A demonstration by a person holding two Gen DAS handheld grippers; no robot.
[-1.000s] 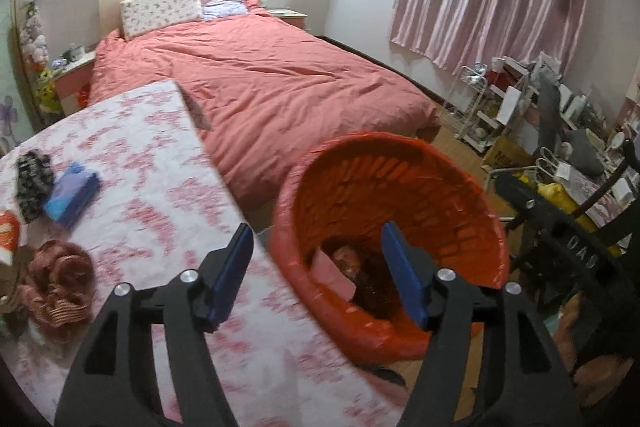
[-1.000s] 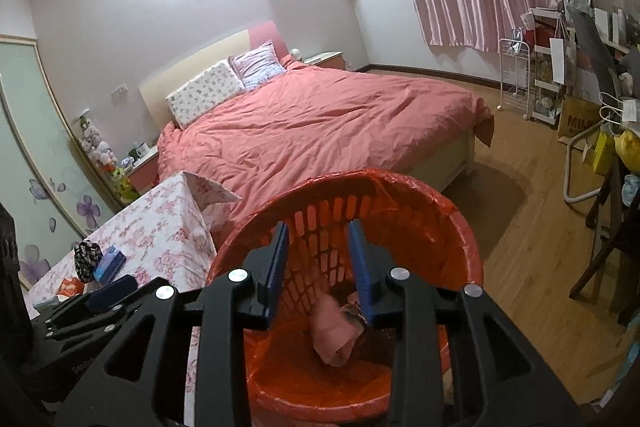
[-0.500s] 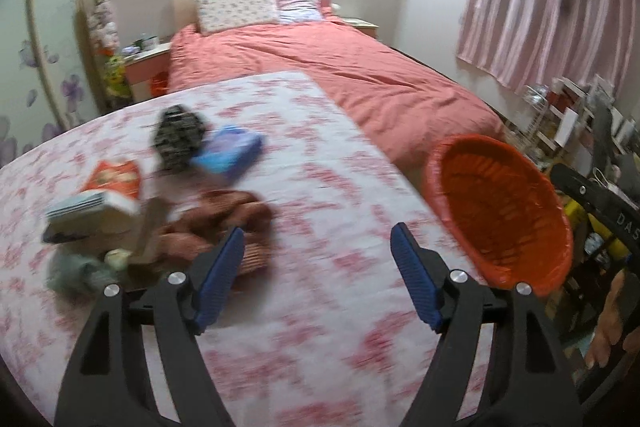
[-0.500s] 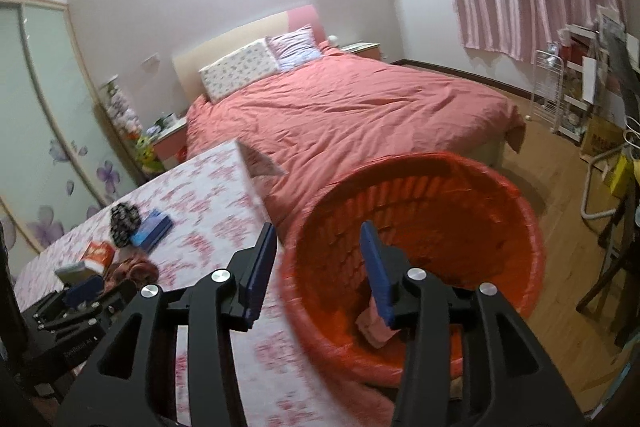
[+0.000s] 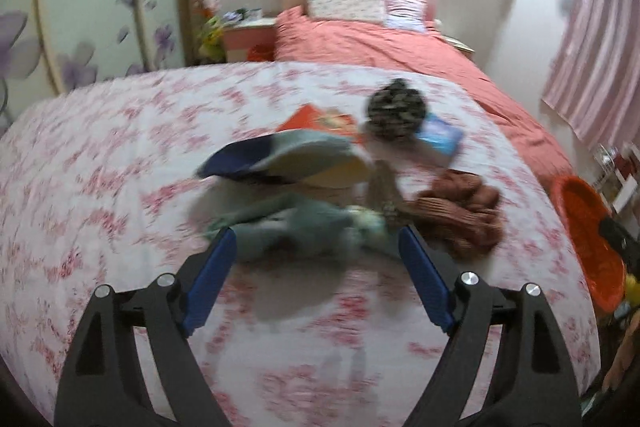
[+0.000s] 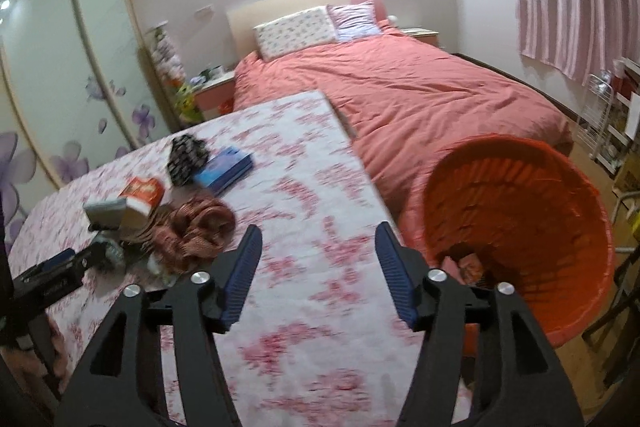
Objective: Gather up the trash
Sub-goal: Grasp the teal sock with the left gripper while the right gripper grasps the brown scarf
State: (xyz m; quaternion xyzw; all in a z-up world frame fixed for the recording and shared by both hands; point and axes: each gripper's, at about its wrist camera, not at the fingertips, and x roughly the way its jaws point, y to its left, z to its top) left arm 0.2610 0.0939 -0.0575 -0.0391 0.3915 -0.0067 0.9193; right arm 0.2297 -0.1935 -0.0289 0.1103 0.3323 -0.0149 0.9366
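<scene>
Trash pile on floral tablecloth; orange basket beside table edge. Left gripper spread wide, empty, jaws just opening. Right gripper likewise.

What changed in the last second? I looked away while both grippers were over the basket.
Both grippers swung from the basket toward the table. The left gripper now faces the greenish cloth; the right gripper hangs over bare tablecloth. Both sets of jaws have just been opening, nothing between them. The pile and the basket's contents stayed put.
</scene>
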